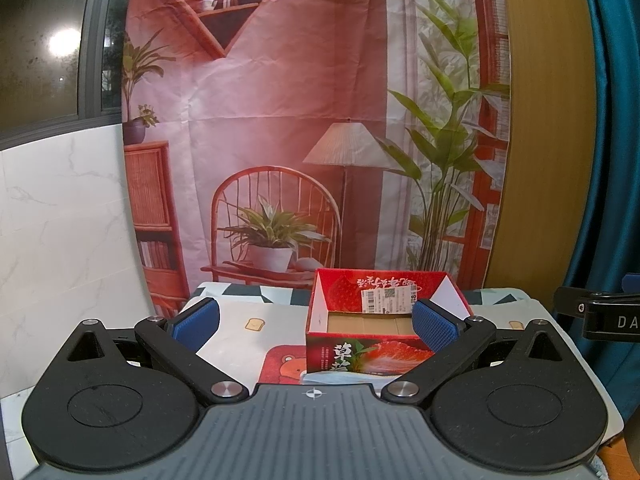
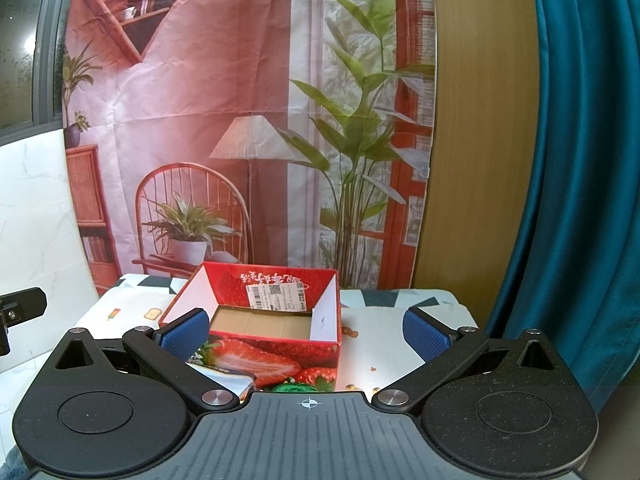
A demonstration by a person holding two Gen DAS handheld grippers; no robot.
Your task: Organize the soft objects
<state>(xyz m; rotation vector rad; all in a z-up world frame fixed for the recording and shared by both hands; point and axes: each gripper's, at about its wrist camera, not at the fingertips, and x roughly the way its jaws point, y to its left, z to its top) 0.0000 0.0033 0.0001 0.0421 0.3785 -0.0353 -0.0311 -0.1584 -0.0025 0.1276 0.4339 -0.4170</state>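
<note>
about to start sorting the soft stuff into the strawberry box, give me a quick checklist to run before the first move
1. Left claw open and holding nothing: ok.
2. Right claw open and holding nothing: ok.
3. Strawberry box upright with its top open: ok.
4. Box interior free, bare cardboard floor showing: ok.
5. Soft objects located: cannot tell; only a light blue edge and a green bit peek out in front of the box, mostly hidden behind the claw bodies.
6. Box fully on the patterned tablecloth, away from its edges: ok.
</note>
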